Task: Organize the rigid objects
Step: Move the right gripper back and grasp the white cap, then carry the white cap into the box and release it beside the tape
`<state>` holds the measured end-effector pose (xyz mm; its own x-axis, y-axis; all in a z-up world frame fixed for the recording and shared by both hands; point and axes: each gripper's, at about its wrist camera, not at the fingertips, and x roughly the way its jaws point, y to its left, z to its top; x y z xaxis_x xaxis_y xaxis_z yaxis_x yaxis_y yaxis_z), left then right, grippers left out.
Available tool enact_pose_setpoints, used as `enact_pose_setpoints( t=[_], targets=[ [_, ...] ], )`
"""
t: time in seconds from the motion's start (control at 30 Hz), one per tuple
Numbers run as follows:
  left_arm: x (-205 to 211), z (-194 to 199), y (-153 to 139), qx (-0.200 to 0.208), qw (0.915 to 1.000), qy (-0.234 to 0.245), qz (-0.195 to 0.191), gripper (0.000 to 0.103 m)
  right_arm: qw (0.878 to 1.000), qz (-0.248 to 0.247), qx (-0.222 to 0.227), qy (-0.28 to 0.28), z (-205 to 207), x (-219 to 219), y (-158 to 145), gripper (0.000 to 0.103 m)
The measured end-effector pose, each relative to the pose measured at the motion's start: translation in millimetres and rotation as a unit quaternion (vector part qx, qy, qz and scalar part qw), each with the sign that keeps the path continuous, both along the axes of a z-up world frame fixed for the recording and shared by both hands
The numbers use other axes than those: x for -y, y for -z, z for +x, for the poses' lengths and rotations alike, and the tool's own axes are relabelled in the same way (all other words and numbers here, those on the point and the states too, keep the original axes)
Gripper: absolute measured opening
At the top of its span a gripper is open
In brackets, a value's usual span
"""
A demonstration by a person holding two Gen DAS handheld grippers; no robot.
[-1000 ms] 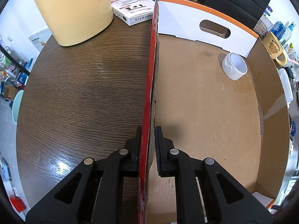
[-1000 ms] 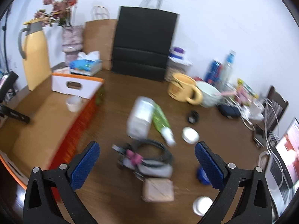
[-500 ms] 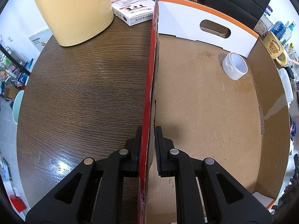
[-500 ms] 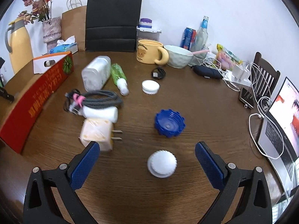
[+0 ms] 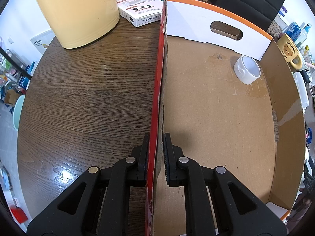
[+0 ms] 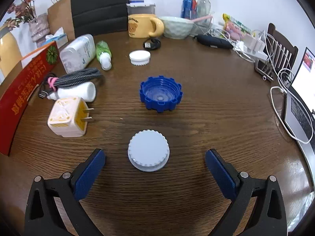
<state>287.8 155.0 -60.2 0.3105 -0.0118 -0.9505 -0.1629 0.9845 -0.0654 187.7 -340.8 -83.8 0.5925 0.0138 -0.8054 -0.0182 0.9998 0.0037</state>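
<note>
Cardboard tray's red wall (image 5: 157, 90) sits pinched in left gripper (image 5: 156, 157); right gripper (image 6: 155, 169) gapes wide around ridged white round cap (image 6: 148, 150).

A cap (image 6: 148, 153) lies before a lid (image 6: 161, 94), charger (image 6: 67, 117) to their left.

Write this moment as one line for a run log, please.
left gripper: shut on box wall | right gripper: open, above white cap | in box: white cup | blue cap: on table
</note>
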Motion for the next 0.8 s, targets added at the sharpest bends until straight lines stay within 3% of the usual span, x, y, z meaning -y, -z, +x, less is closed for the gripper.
enact_pose_setpoints(
  t=[0.37,0.43,0.5,0.8],
  targets=[
    [0.8,-0.9,0.7,0.001,1.0,0.0,0.0,0.009,1.0,0.003,0.001,0.024,-3.7,-0.8,-1.1,0.102],
    [0.8,-1.0,0.7,0.001,1.0,0.0,0.0,0.009,1.0,0.004,0.009,0.023,-7.2,-2.6,-3.5,0.09],
    [0.5,-1.3,0.7,0.001,1.0,0.0,-0.001,0.009,0.999,-0.001,0.027,0.038,-12.7,-5.2,-8.7,0.044],
    [0.5,-1.5,0.8,0.001,1.0,0.001,0.0,0.009,0.998,-0.011,0.036,0.048,-14.7,-13.1,-11.8,0.044]
  ],
)
